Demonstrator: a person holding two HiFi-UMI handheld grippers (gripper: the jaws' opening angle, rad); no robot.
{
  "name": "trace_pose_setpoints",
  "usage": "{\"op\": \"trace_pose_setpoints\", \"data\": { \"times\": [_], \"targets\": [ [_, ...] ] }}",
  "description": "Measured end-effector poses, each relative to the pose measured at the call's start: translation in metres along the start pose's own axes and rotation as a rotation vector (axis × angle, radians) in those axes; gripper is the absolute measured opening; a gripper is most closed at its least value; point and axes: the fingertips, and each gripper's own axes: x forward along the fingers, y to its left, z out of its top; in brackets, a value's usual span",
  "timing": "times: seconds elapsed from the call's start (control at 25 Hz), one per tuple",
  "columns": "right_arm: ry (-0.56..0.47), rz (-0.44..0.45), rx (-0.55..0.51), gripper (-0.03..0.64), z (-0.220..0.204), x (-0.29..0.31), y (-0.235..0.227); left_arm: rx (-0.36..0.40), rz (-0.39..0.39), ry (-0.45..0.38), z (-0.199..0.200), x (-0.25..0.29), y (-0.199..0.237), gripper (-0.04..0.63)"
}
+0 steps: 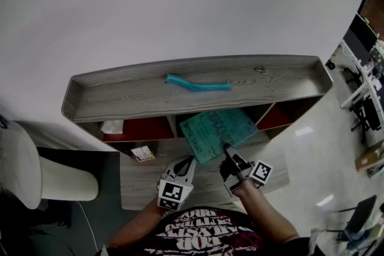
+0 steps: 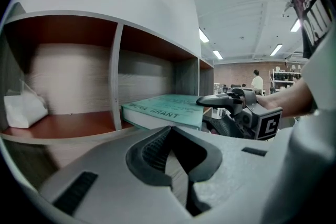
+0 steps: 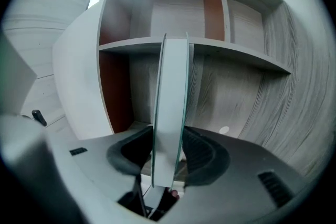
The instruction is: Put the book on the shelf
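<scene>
Shelf (image 1: 96, 84) with white cloth (image 2: 23, 110) in left compartment, left gripper (image 1: 187, 160) before its front edge, jaws pressed together on nothing, teal book (image 1: 217, 132) lying flat, half inside middle compartment, near edge pinched between right gripper (image 1: 228, 151) jaws.

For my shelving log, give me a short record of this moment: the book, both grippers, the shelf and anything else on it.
book: teal, lying flat, far end in the middle compartment of the shelf
right gripper: shut on the book's near edge
left gripper: shut, empty, apart from the book
shelf top: blue tube lying on it
left compartment: white crumpled item
</scene>
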Motion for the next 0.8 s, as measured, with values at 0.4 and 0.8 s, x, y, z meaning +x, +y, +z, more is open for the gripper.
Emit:
{"op": "trace_pose_setpoints", "data": {
  "times": [0.4,0.8],
  "targets": [
    [0.031,-0.002,0.009,0.176,-0.014,0.021,-0.001,-0.045,0.07,0.033,-0.015,-0.006,0.017,0.006],
    [0.088,-0.006,0.009,0.173,-0.022,0.045,-0.002,-0.069,0.122,0.04,-0.021,-0.02,0.02,0.006]
  ]
}}
